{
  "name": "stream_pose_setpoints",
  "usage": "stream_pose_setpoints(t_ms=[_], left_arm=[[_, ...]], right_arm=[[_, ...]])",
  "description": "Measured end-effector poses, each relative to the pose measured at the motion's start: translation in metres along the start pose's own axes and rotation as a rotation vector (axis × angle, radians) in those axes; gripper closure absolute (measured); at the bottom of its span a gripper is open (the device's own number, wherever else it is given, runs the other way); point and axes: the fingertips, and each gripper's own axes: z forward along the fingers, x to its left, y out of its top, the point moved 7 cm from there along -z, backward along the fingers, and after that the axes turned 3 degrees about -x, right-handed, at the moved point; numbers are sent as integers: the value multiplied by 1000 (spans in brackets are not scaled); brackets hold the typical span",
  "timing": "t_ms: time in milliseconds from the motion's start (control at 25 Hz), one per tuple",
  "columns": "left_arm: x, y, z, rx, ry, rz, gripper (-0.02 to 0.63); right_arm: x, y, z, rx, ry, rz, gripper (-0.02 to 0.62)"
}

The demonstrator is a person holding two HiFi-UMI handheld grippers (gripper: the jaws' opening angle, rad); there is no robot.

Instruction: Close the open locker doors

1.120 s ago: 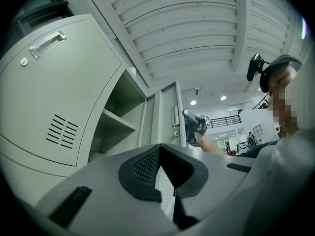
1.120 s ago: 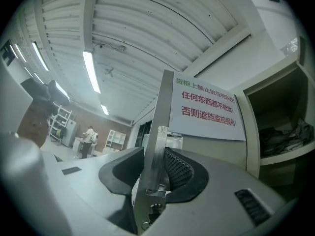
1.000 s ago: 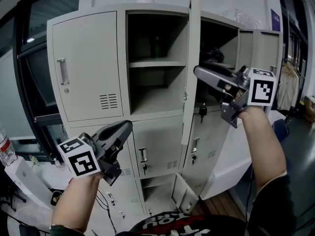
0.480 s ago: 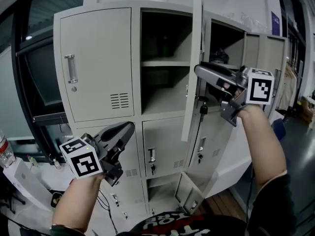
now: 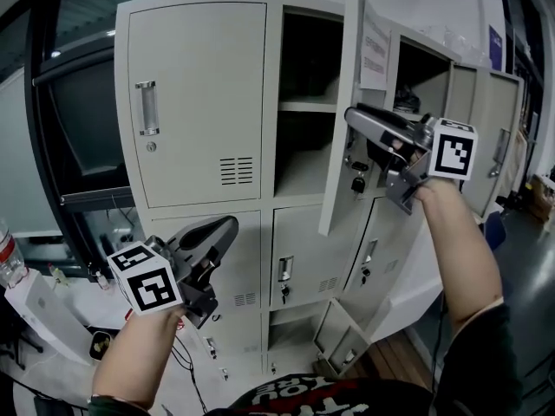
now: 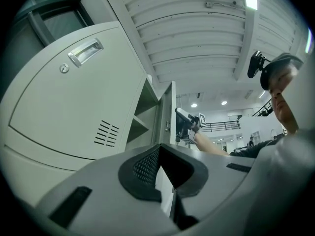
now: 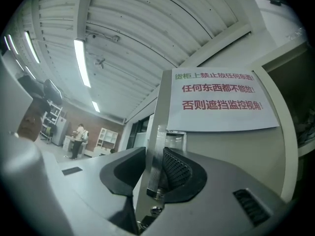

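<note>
The grey locker block [image 5: 199,102] has its upper middle door [image 5: 342,146] swung out, a printed notice [image 5: 375,55] on its inner face. My right gripper [image 5: 351,115] reaches up to that door's free edge. In the right gripper view the door edge [image 7: 156,132] stands between the jaws of my right gripper [image 7: 155,154], which have just been closing, and both pads touch it. My left gripper [image 5: 227,225] hangs low in front of the closed lower lockers, shut and holding nothing. From the left gripper [image 6: 160,147] I see the closed left door [image 6: 74,107].
Further right another upper door [image 5: 503,146] stands open, and a small bottom door [image 5: 334,341] hangs out near the floor. Keys [image 5: 356,183] dangle behind the held door. A bottle [image 5: 7,263] and a white box [image 5: 39,315] sit on a table at the left.
The lockers have slid right in the head view. The held door now shows its inner face and notice. The right gripper has kept to the door edge; the left sits slightly lower.
</note>
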Motion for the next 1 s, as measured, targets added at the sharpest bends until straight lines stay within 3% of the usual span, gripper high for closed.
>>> stream_pose_setpoints(t_ms=[400,1000], left_arm=[[18,2,-23,2,30,5,603],[32,0,-41,1,53,-4,603]], right_arm=[[-13,-11,33,-1,-1,27,489],[-35,-22,72,56,-103,28,525]])
